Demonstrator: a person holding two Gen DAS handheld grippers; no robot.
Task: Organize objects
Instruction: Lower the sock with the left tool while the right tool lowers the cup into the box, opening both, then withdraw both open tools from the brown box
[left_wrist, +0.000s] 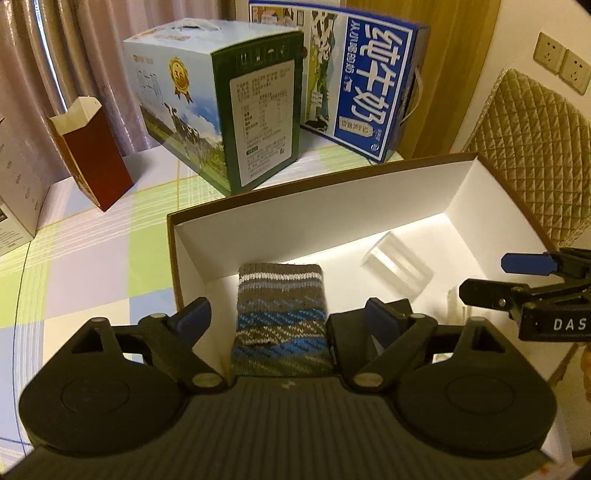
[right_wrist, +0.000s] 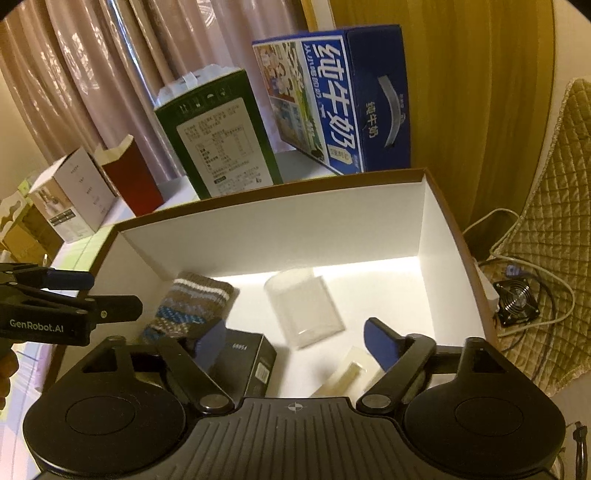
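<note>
The left gripper (left_wrist: 284, 317) hangs low over the near-left corner of the white-lined box (left_wrist: 332, 206), its blue-padded fingers spread wide to either side of a folded knit sock (left_wrist: 282, 314). The sock lies flat on the box floor with its long axis running straight away from this gripper, striped cuff at the far end, so the jaws straddle its narrow width without pinching it. Just to its right sits a small black carton (right_wrist: 245, 360), almost under one finger.

The right gripper (right_wrist: 295, 339) is also open wide, empty, over the near middle of the box. Ahead of it lies a clear plastic container (right_wrist: 304, 308) on its side; below, a pale cream packet (right_wrist: 349, 373) rests between its fingers, though whether it is touched I cannot tell. The left hand is plainly nearer the sock. Beyond the box stand a green carton (left_wrist: 258, 122) and a blue milk carton (left_wrist: 364, 88).
</note>
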